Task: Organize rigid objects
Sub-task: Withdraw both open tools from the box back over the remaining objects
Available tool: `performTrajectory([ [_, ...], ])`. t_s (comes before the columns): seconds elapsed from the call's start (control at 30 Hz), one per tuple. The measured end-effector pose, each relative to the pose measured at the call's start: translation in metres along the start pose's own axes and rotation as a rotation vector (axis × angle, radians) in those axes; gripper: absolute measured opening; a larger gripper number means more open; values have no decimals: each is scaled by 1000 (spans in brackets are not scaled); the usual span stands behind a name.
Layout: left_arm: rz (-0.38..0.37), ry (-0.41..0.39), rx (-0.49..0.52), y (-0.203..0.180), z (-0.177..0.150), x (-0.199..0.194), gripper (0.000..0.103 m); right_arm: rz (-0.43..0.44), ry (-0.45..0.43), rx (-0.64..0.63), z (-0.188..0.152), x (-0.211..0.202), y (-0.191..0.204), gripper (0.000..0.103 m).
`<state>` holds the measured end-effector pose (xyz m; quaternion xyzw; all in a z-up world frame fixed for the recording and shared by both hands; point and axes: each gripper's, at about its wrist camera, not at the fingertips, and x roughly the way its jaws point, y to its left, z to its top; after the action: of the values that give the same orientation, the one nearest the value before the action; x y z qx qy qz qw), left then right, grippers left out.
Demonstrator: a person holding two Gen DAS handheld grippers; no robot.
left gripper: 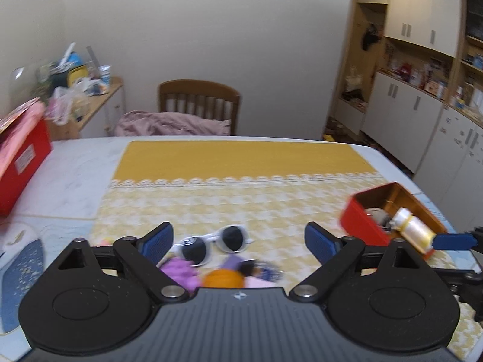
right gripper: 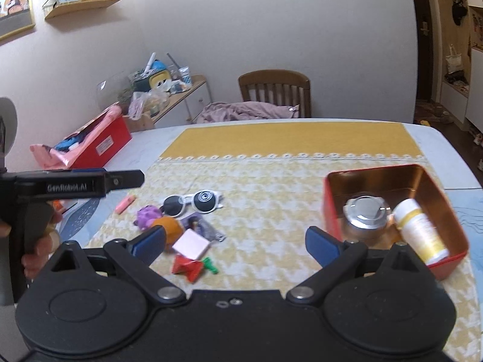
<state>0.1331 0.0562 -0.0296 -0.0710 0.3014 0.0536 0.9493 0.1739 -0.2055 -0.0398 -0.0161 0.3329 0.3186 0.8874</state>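
The red tin [right gripper: 389, 211] sits on the yellow cloth [right gripper: 271, 181] toward the right edge of the counter [right gripper: 452, 157], open-topped, and already holds a round silver piece [right gripper: 363, 214] and a white bottle with a yellow label [right gripper: 421, 232] lying on its side against the tin's near right wall. The things not yet sorted lie in a loose cluster on the cloth toward the near left: white-framed sunglasses [right gripper: 191, 202], a purple lump [right gripper: 146, 215], an orange ball [right gripper: 169, 226], a pink square pad [right gripper: 191, 245], a red folded piece [right gripper: 188, 267] touching a small green item [right gripper: 209, 264], a small dark packet [right gripper: 202, 226], and a pink marker [right gripper: 124, 204] a little apart on the left.

The right hand-held gripper [right gripper: 235, 241] hangs above the near edge between cluster and tin, jaws spread wide with nothing between them. The left hand-held gripper [left gripper: 238, 241] hangs over the cluster, equally wide and empty, the sunglasses just ahead between its blue pads [left gripper: 158, 241].

The risks appear to come from the crowding. The orange ball looks free to roll if a pad nudges it, and it touches the purple lump and the pad, so closing on one may drag or scatter its neighbours. The sunglasses are thin and slick; a grip on one lens rim could twist them out or strain the frame. The tin is filling, and a drop onto the tilted bottle might bounce out. The two grippers are close and could collide.
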Motion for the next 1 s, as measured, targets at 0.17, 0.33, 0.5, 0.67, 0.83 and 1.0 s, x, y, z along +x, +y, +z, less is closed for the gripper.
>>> performTrajectory([
  [0.17,55,13,-42,45,-4,6,98,2,23,-21,-2,16,18,99],
  [0.33,109,25,-71,81,-10,17,98,4,61,-56,-6,37,34,99],
  [0.5,155,51,-79,110,-16,34,98,22,117,-121,-11,61,50,99],
  [0.67,181,94,-96,132,-25,55,98,36,172,-168,-15,85,58,99],
  [0.83,199,125,-93,147,-32,77,98,49,214,-232,-18,106,67,99],
  [1.0,173,172,-112,161,-36,99,98,65,255,-310,-23,123,77,98],
])
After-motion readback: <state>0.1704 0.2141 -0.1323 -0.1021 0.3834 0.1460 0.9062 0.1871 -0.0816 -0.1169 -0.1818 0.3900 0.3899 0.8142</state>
